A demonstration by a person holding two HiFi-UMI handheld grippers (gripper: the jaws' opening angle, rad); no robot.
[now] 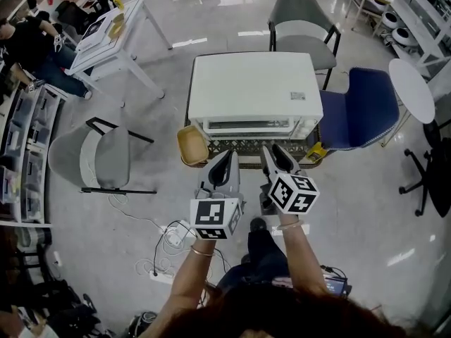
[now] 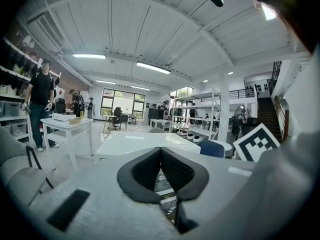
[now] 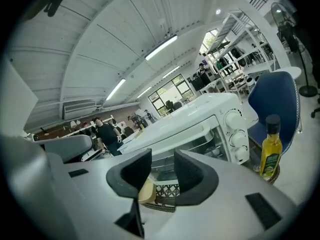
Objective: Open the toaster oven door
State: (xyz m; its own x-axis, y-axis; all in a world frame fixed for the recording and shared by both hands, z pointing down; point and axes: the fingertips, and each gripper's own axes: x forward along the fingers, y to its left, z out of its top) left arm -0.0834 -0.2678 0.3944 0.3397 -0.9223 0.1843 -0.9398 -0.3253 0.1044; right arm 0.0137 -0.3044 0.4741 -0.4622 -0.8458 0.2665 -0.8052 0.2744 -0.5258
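Observation:
The white toaster oven [image 1: 252, 90] stands on a low black mesh stand [image 1: 246, 146], its glass door [image 1: 246, 126] closed. In the right gripper view the oven [image 3: 200, 126] shows its door handle [image 3: 192, 132] and three knobs [image 3: 235, 134]. My left gripper [image 1: 229, 156] hovers just short of the door's left half, its pads touching at the tips [image 2: 161, 150], nothing held. My right gripper [image 1: 276, 151] hangs before the door's right half. Its jaws [image 3: 162, 159] stand apart with nothing between them, aimed at the door.
A tan basket [image 1: 192, 145] sits at the stand's left corner and an oil bottle [image 1: 315, 153] at its right [image 3: 270, 146]. A blue chair [image 1: 363, 108] and a grey chair [image 1: 303, 27] flank the oven; another grey chair [image 1: 99, 157] stands left. Cables [image 1: 165, 248] lie on the floor.

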